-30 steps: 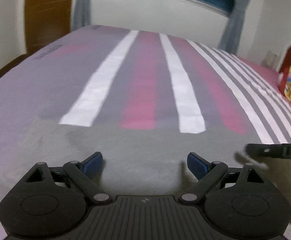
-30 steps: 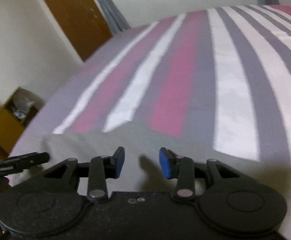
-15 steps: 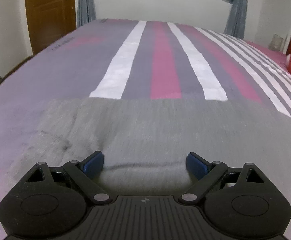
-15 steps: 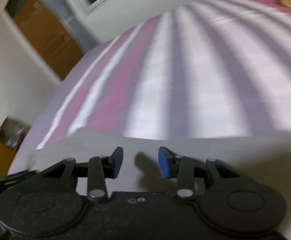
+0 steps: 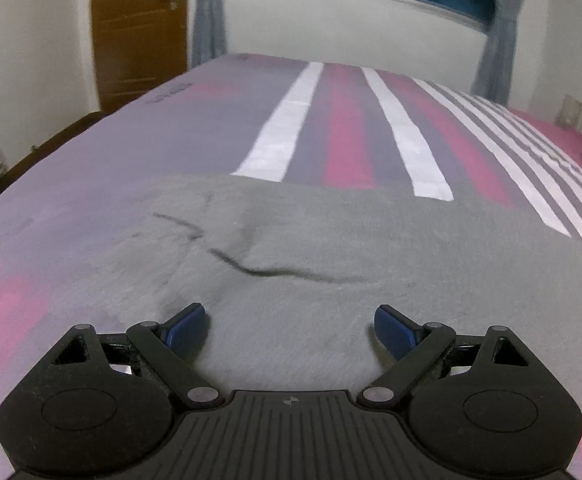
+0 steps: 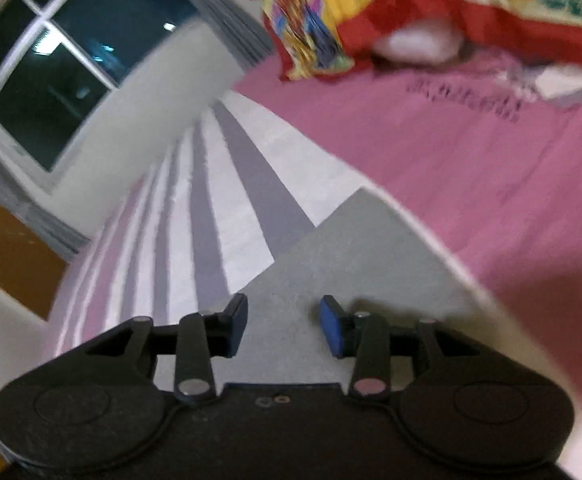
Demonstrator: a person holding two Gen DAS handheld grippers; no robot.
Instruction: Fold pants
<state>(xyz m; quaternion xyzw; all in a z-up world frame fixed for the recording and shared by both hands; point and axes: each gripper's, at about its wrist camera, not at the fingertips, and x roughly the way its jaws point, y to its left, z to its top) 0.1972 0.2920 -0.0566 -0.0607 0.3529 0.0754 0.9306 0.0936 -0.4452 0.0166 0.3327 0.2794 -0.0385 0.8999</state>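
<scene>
I see the grey pants [image 5: 331, 248] spread flat on the striped bedsheet [image 5: 303, 128], filling the near part of the bed in front of my left gripper [image 5: 289, 322], whose jaws stand wide apart and hold nothing; my right gripper [image 6: 283, 326] is tilted hard, its jaws also apart with nothing between them, and it looks over a corner of the same grey cloth [image 6: 355, 248] that lies against the pink sheet. My guess is that the step in hand is finding an edge to lift for a fold. To do it well I would bring each claw low over an edge, close on both layers of cloth and not on the sheet under it, then lift both sides evenly so the crease near the dark wrinkle [image 5: 275, 270] does not deepen. The right view is blurred, so I would steady it first. A colourful red and yellow cloth [image 6: 331, 12] lies at the far end, well apart from the pants, and nothing sits on the fabric itself
</scene>
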